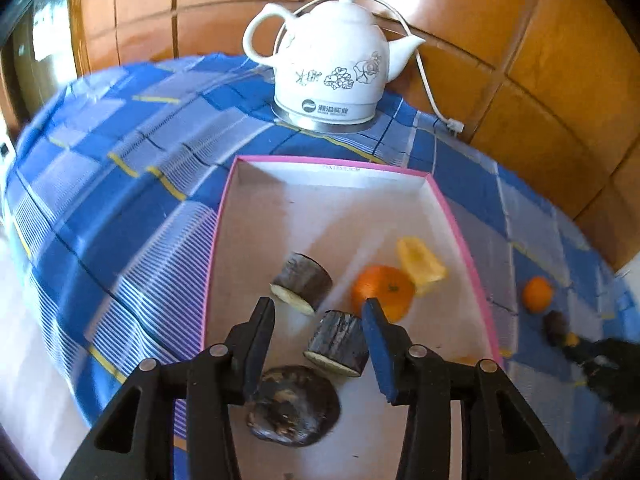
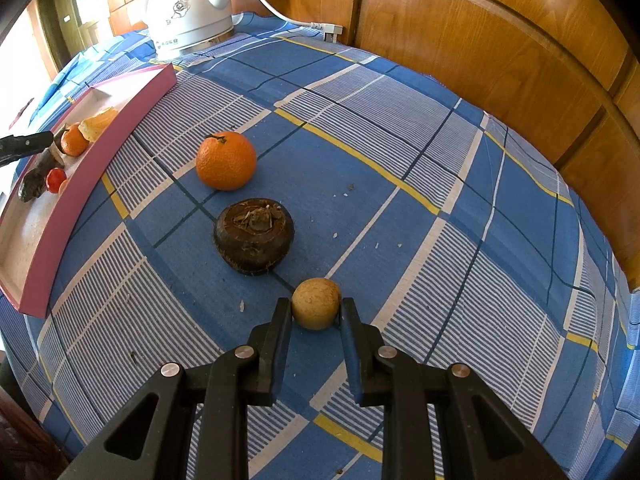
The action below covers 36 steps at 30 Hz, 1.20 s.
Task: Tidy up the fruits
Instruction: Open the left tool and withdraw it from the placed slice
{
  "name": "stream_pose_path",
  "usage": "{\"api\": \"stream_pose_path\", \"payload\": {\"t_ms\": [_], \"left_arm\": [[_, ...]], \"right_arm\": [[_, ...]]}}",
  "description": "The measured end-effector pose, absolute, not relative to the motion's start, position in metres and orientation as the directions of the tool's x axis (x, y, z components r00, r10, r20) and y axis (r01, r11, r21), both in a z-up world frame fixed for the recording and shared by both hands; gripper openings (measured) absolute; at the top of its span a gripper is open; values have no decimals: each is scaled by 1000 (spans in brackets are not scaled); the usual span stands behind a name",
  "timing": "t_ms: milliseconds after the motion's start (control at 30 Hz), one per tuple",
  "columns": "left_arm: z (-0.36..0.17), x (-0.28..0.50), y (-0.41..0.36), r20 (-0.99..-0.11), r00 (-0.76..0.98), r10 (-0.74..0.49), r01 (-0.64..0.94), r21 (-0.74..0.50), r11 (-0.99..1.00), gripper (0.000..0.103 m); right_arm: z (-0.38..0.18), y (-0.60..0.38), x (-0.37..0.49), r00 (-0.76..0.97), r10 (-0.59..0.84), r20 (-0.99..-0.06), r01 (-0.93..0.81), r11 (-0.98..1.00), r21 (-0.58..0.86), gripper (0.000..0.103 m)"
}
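Pink tray [image 1: 472, 240]: orange [image 1: 384, 290] and dark pieces contained. Left hand-held gripper [image 1: 320, 316]: held narrowly parted, empty, above it. Right hand-held gripper [image 2: 316, 306]: clamped on tan ball-shaped fruit [image 2: 316, 302] on bench [image 2: 400, 140].

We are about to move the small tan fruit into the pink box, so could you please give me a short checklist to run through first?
1. Right claw shut on the tan fruit, pads on both sides: ok.
2. Fruit lifted off the tablecloth: cannot tell.
3. Path to the pink box free: not ok, the orange and the brown bulb lie between.
4. Left claw out of the box: not ok, it hangs open above the dark cut pieces.
5. Free floor in the box's far half: ok.
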<state>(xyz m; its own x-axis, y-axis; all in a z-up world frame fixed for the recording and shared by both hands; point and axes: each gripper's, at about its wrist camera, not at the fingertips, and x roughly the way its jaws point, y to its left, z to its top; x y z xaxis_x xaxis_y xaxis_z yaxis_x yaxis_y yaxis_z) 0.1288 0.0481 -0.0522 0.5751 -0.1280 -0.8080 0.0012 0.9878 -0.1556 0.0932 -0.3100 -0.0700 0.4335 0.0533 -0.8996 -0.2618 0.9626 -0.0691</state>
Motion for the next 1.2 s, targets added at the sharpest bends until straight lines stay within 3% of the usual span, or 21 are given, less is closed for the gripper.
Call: {"api": "stream_pose_path", "payload": {"t_ms": [133,267,333,467,733,1200], "left_arm": [[-51,135,47,-792,610,-1,-21,-18,1000,47],[-52,146,54,-795,604,52,-61,19,998,47],[-45,143,58,-783,621,42,-80,-9,997,47],[-30,124,62,-749,662,24,-113,-69,991,59],[-26,78,48,-744,667,-37,-80,-120,990,60],[-15,35,11,-715,692,-102,36,-106,994,61]], "right_arm": [[-70,-310,93,434,52,-899,-263,962,-71,24],[-70,-310,94,434,52,-899,-263,962,-72,24],[-70,-310,94,434,51,-899,-263,962,-72,24],[-70,-310,94,434,51,-899,-264,962,-73,24],[-70,-309,94,435,48,-899,-264,961,-76,24],[-69,-308,92,441,35,-897,-253,964,-87,24]]}}
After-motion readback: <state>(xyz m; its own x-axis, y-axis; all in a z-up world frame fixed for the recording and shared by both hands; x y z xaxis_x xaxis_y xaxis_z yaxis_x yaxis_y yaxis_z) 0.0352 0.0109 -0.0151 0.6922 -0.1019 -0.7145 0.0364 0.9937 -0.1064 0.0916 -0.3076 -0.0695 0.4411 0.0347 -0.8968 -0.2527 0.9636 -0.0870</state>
